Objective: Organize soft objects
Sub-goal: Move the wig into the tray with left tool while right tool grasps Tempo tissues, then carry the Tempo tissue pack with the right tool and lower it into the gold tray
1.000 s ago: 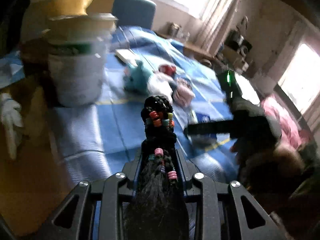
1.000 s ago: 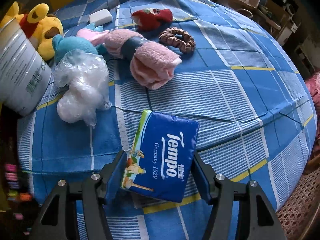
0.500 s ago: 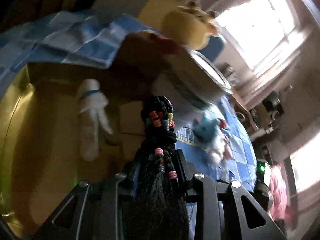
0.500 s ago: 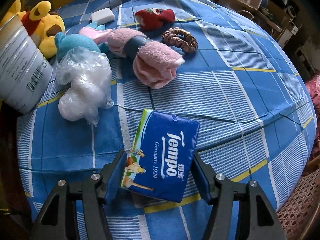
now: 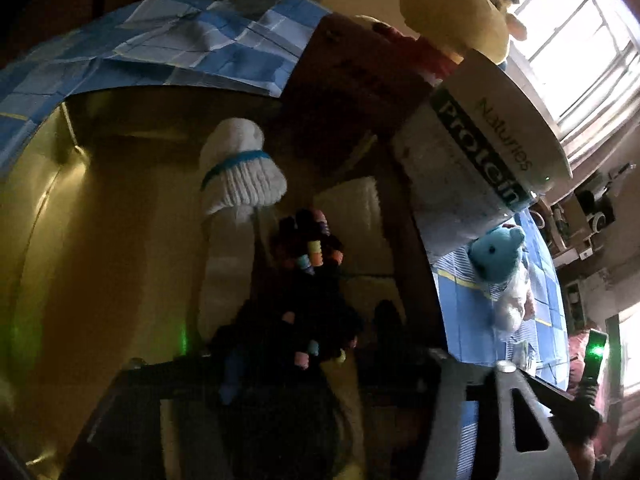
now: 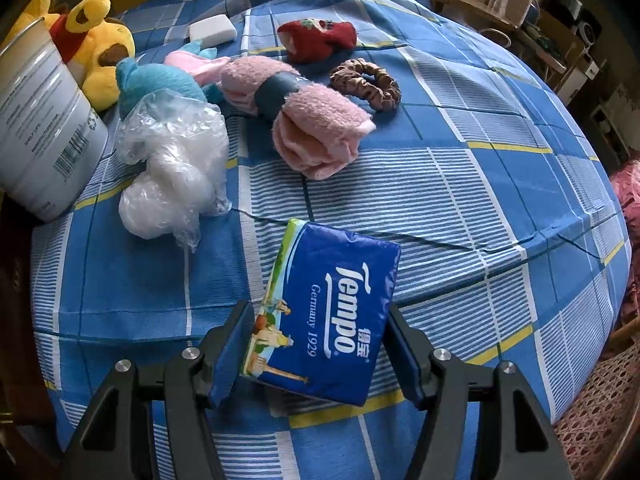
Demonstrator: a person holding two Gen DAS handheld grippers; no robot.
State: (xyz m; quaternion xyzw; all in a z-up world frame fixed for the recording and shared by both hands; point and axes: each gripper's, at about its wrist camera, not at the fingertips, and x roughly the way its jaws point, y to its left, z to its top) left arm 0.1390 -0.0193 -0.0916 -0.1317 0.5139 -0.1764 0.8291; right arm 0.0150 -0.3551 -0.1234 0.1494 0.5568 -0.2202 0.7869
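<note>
Left wrist view, left to right: dim yellow-brown container interior (image 5: 80, 260), a white rolled sock with a blue band (image 5: 240, 176) lying inside it, then the black beaded hairpiece (image 5: 308, 280) sitting in front of the left gripper (image 5: 304, 364). Jaws look spread apart with the hairpiece loose between them, but it's dark and blurred, so can't tell if it's let go or pinching. Further right: white protein tub (image 5: 480, 140), blue plush (image 5: 500, 252) on the checked cloth (image 5: 540, 320).

Risk here: if strands or beads snag on a finger, pulling back would likely drag the hairpiece out again. Tub stands close by; a careless swing out could clip it.

Right wrist view, left to right: same tub (image 6: 36, 128), yellow plush (image 6: 100, 52), crumpled plastic bag (image 6: 172, 168), rolled pink towel (image 6: 300, 120), brown scrunchie (image 6: 366, 82). Right gripper (image 6: 320, 344) is clamped on the blue Tempo tissue pack (image 6: 328, 312), held by its lower end only, above the cloth's near edge.

Risk: the pack is soft and slick, gripped low, so it may pivot or slip out during the carry and drop off the table edge.
</note>
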